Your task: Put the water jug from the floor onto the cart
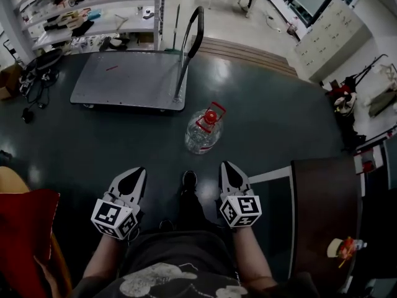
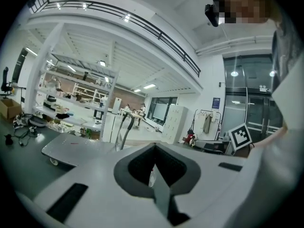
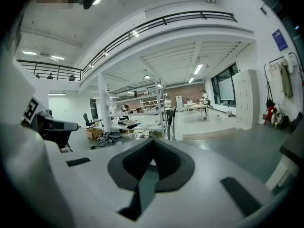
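Note:
The water jug (image 1: 202, 134), clear plastic with a red cap and handle, stands upright on the dark floor just right of the cart's handle end. The flat grey platform cart (image 1: 121, 79) lies beyond it, its black push handle (image 1: 192, 39) upright; it also shows in the left gripper view as cart (image 2: 71, 148). My left gripper (image 1: 140, 170) and right gripper (image 1: 226, 164) hover side by side short of the jug, both pointing toward it, both shut and empty. In the gripper views the left gripper (image 2: 154, 146) and right gripper (image 3: 153, 142) have their jaws meeting with nothing between.
Shelving (image 1: 80, 11) with clutter stands behind the cart, and cables (image 1: 37, 73) lie at its left. A red seat (image 1: 25, 228) is at lower left, a dark table (image 1: 322, 210) at right. My shoe (image 1: 189, 180) is between the grippers.

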`<act>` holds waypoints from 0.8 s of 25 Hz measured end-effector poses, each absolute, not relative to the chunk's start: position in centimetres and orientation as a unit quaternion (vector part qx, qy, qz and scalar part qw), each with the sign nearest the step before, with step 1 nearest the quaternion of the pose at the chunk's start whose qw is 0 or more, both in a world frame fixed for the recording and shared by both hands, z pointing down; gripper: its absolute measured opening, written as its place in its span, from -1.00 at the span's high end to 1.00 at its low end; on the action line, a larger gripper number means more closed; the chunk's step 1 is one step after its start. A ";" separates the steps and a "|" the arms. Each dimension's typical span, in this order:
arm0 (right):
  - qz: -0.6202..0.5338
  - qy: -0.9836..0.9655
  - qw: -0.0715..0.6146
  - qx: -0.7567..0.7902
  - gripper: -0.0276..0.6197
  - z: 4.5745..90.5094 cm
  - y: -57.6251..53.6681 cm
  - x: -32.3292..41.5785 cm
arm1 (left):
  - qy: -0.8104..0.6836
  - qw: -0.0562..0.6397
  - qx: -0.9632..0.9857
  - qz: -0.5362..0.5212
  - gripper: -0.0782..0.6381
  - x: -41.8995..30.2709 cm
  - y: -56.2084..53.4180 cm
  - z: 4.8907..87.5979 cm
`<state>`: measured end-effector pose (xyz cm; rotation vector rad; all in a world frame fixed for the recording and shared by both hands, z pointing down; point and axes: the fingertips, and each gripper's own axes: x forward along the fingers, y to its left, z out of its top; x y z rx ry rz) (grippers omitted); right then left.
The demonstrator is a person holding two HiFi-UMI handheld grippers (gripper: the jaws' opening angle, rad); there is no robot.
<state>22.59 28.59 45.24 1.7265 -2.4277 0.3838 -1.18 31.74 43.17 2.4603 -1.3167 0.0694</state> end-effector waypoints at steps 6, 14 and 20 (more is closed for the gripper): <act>0.136 -0.807 0.084 0.568 0.94 48.5 21.3 23.2 | -0.490 0.179 0.853 0.019 0.76 -2.4 26.9 44.4; 0.151 -0.820 0.094 0.544 0.94 49.9 10.1 25.0 | -0.505 0.181 0.843 0.037 0.76 0.8 15.7 44.6; 0.125 -0.816 0.132 0.548 0.94 51.8 3.0 27.6 | -0.507 0.176 0.842 0.053 0.76 4.3 8.0 45.8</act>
